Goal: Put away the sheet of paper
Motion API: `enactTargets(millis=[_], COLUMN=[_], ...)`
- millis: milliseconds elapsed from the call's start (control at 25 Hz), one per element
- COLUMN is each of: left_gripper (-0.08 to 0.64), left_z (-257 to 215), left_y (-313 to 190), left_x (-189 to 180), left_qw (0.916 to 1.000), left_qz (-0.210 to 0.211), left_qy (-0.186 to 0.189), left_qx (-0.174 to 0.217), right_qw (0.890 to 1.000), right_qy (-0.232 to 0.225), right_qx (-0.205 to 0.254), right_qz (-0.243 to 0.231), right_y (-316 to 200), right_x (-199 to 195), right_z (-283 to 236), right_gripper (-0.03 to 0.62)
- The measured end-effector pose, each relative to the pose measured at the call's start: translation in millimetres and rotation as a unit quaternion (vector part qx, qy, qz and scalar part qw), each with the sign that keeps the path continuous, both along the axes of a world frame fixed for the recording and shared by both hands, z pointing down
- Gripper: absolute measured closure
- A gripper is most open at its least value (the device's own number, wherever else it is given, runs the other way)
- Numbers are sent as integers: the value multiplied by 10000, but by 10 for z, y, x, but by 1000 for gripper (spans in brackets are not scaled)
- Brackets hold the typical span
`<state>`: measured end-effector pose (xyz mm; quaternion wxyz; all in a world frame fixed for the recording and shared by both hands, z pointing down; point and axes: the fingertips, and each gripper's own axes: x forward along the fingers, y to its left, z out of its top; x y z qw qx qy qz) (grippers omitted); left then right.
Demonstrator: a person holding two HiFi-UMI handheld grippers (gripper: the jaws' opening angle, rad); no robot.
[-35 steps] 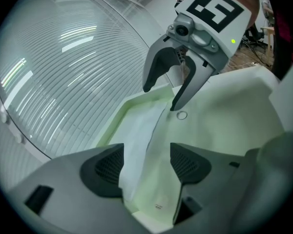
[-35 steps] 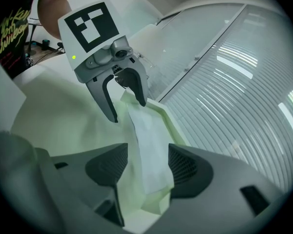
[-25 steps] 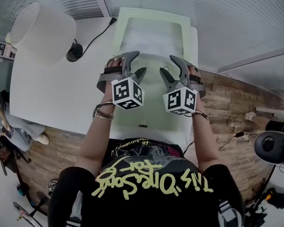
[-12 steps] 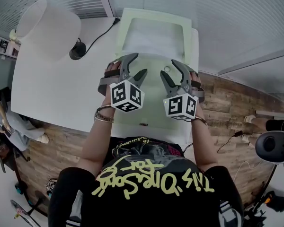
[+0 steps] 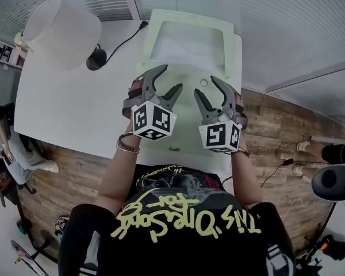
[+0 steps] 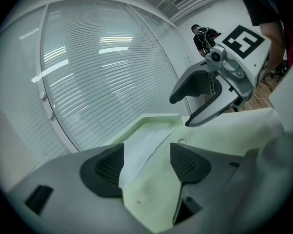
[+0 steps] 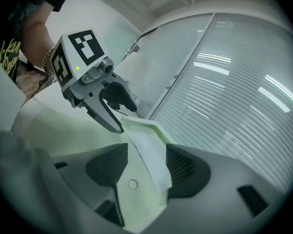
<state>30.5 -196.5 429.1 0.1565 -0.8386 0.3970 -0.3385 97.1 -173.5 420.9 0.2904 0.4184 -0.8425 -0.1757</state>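
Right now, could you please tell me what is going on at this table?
A person holds a gripper in each hand above a green folder on a white table. The left gripper and the right gripper are both open and empty, side by side. The paper lies on the folder's far end, and neither gripper touches it.

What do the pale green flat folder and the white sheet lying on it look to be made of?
Pale green flat folder: probably plastic, smooth with a soft sheen and a round snap fastener. White sheet: paper by its look, thin, matte, lying flat with a crisp edge.
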Motion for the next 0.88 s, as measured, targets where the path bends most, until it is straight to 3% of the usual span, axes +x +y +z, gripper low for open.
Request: enactTargets(millis=[400,680,760,880], left_gripper=[261,286,341,362], left_z=[-319,-510,-552,-612], left_y=[96,268,320,379], left_x=[-33,6,17,20], left_qw=[9970,9914,9909,9898], left_qz=[-286,-188,-123,-71], left_qy=[651,1224,1241,1306], left_qx=[291,425,503,570], right_qw=[9949,9942,9927,9914], right_qy=[-1007,-1012,-1136,-1203], right_qx=[26,283,309,429], right_qz=[91,-243,-265,-272], right_y=[107,182,211,247], right_x=[-39,-97,-87,-70], right_z=[-360,-538,-582,-681], right_gripper=[342,352,381,440])
